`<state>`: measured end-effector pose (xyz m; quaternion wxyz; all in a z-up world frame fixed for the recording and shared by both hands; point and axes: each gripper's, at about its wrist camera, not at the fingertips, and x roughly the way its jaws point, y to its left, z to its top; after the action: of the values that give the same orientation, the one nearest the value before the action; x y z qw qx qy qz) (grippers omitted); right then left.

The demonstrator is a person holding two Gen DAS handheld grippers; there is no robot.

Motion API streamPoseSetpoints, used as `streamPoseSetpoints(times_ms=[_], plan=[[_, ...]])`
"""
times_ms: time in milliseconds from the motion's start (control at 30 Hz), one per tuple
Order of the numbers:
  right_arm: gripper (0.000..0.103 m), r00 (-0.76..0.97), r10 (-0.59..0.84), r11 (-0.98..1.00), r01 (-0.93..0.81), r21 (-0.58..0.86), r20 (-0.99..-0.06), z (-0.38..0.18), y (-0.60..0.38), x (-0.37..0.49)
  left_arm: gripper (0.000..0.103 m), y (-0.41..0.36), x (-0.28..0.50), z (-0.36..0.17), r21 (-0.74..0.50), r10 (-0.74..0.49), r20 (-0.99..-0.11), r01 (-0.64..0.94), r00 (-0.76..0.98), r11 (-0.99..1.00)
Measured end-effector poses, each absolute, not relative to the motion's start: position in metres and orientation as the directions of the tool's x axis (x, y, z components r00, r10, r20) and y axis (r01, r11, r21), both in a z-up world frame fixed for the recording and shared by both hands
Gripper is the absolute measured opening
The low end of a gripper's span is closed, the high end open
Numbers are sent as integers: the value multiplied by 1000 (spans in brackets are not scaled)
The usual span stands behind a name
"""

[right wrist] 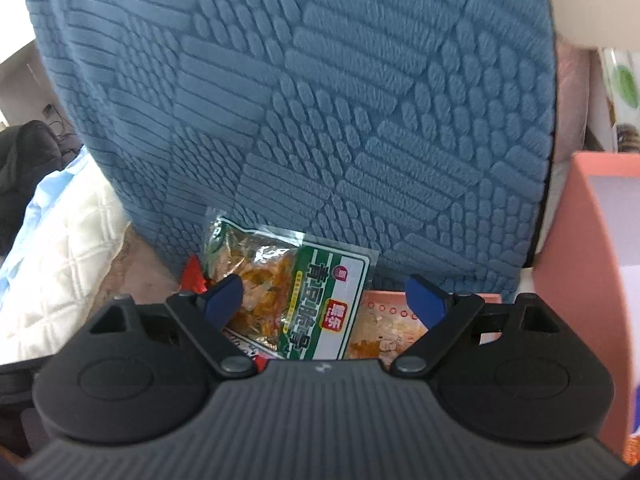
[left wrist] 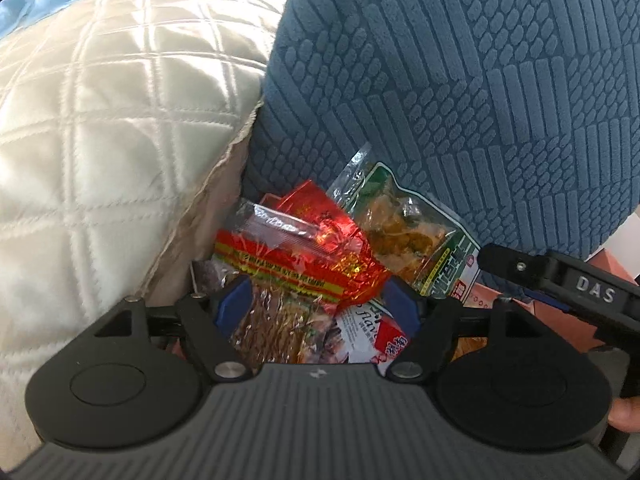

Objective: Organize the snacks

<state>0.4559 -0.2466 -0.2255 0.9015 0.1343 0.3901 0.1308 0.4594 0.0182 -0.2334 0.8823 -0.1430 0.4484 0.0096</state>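
Setting: a heap of snack packets lies in the gap at the foot of a blue textured cushion, with a cream quilted cushion on the left.

Left gripper: jaws stand wide, blue pads either side of the near packets; nothing is clamped. It points steeply down over the heap, which reads as lining up for a pick.

Under the left gripper: a clear packet of brown strips sits between the pads, with a white and red packet just to its right. Whether either pad touches film cannot be told.

Red foil packet: lies on top of the heap, just beyond the left pads, crumpled and tilted.

Green-bordered packet: leans against the blue textured cushion at the far side of the heap, its near end between the pads of the right gripper.

Right gripper: jaws spread wide, no grip on anything; the green-bordered packet lies beneath and between them.

Pink box: stands open at the right, near the heap; judged the likely place for sorted snacks, its inside mostly out of view.

Orange-printed packet: flat beside the green-bordered packet, on the right.

Risk: the packets overlap loosely, so closing on one may drag its neighbour.

Progress: judged early; most of the snacks are unsorted.
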Motion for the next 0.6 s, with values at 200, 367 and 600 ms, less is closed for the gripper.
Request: streamPoseSetpoints(times_ms=[200, 367, 600], plan=[[90, 650, 352, 928, -147, 343, -674, -232, -241, 473, 82, 4, 473, -243, -172, -80, -816, -107, 573, 979], [90, 633, 322, 944, -158, 289, -704, -248, -232, 488, 82, 3, 473, -254, -141, -63, -829, -99, 555, 985], [90, 606, 333, 941, -161, 299, -722, -268, -225, 508, 82, -14, 462, -262, 4, 23, -833, -36, 553, 999]])
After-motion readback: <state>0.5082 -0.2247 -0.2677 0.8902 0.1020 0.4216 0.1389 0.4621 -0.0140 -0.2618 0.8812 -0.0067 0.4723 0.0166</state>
